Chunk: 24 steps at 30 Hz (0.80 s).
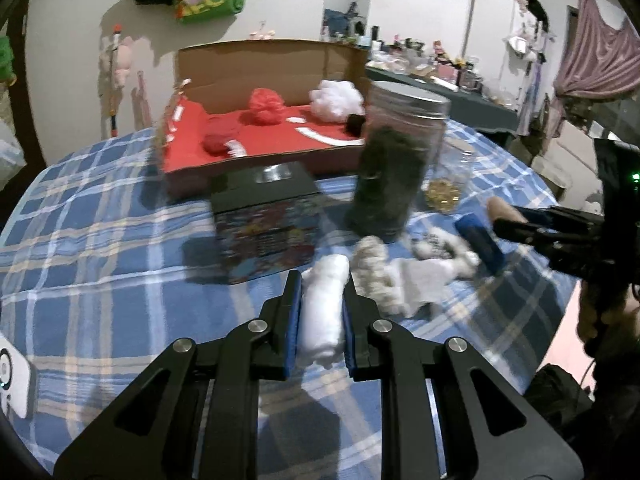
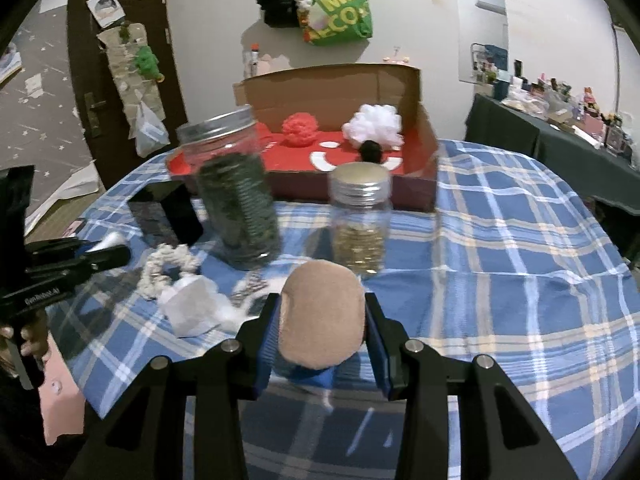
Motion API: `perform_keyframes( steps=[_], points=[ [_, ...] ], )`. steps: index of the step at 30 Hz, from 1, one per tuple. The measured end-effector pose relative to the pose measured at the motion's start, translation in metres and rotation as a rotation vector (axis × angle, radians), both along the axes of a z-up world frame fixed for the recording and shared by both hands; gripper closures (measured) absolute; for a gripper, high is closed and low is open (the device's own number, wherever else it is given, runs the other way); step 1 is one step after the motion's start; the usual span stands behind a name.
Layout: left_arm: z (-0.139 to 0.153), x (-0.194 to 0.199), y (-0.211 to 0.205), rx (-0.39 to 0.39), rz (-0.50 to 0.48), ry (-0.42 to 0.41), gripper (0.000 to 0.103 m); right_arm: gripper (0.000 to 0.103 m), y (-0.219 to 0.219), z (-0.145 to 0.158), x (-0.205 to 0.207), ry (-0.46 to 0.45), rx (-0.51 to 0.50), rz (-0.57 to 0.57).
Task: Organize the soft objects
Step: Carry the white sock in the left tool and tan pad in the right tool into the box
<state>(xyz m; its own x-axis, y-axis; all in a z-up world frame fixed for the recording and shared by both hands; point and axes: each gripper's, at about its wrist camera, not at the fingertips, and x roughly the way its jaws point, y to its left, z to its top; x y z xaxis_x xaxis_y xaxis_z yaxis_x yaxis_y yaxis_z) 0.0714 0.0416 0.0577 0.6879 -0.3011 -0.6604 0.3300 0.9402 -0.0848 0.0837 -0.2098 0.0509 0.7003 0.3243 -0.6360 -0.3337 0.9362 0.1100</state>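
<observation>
Left gripper (image 1: 319, 312) pinches white roll (image 1: 322, 312) at lower centre; right gripper (image 2: 322, 334) pinches tan pad (image 2: 322, 316), lower centre. Risk: clipping jars (image 2: 236, 188) en route to box (image 2: 424, 148), upper centre.

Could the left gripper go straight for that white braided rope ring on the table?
Probably not yet. The left gripper already has its jaws shut on a white rolled cloth. The rope ring lies uncovered just beside it, so nothing else blocks the way.

Both grippers clamped, held low and level.
The left gripper (image 1: 318, 292) pinches a white roll (image 1: 322, 312); the right gripper (image 2: 322, 316) squeezes a tan pad (image 2: 322, 312) between blue fingers (image 2: 266, 344).
</observation>
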Motion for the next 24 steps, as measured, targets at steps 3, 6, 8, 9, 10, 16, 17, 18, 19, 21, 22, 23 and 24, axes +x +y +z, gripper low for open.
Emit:
perform_keyframes(
  steps=[3, 6, 8, 9, 10, 16, 17, 18, 19, 21, 22, 23, 24],
  points=[
    [-0.001, 0.004, 0.015, 0.014, 0.037, 0.012, 0.087, 0.061, -0.010, 0.000, 0.006, 0.011, -0.010, -0.028],
    [-0.003, 0.009, 0.027, 0.031, 0.069, 0.027, 0.087, 0.060, -0.018, 0.001, 0.014, 0.018, -0.033, -0.049],
    [-0.004, 0.015, 0.036, 0.041, 0.090, 0.039, 0.087, 0.060, -0.024, 0.000, 0.022, 0.031, -0.044, -0.065],
    [-0.005, 0.018, 0.041, 0.046, 0.098, 0.045, 0.087, 0.060, -0.026, 0.000, 0.025, 0.035, -0.047, -0.071],
    [-0.007, 0.022, 0.046, 0.051, 0.107, 0.054, 0.087, 0.060, -0.028, 0.000, 0.029, 0.039, -0.051, -0.075],
    [-0.010, 0.043, 0.063, 0.069, 0.115, 0.081, 0.087, 0.060, -0.036, 0.003, 0.053, 0.045, -0.093, -0.095],
    [-0.010, 0.047, 0.064, 0.073, 0.113, 0.085, 0.087, 0.060, -0.038, 0.004, 0.057, 0.048, -0.096, -0.095],
    [-0.010, 0.050, 0.066, 0.074, 0.108, 0.088, 0.087, 0.060, -0.039, 0.005, 0.061, 0.053, -0.099, -0.092],
    [-0.010, 0.054, 0.068, 0.073, 0.099, 0.091, 0.087, 0.060, -0.040, 0.005, 0.063, 0.055, -0.103, -0.089],
    [-0.010, 0.060, 0.070, 0.073, 0.086, 0.096, 0.087, 0.060, -0.041, 0.008, 0.071, 0.057, -0.112, -0.079],
    [-0.009, 0.064, 0.072, 0.071, 0.075, 0.098, 0.087, 0.060, -0.042, 0.009, 0.074, 0.059, -0.115, -0.074],
    [-0.009, 0.067, 0.073, 0.070, 0.070, 0.099, 0.087, 0.060, -0.043, 0.010, 0.078, 0.059, -0.119, -0.070],
    [-0.008, 0.071, 0.074, 0.072, 0.063, 0.102, 0.087, 0.060, -0.043, 0.011, 0.081, 0.059, -0.124, -0.065]
  ],
)
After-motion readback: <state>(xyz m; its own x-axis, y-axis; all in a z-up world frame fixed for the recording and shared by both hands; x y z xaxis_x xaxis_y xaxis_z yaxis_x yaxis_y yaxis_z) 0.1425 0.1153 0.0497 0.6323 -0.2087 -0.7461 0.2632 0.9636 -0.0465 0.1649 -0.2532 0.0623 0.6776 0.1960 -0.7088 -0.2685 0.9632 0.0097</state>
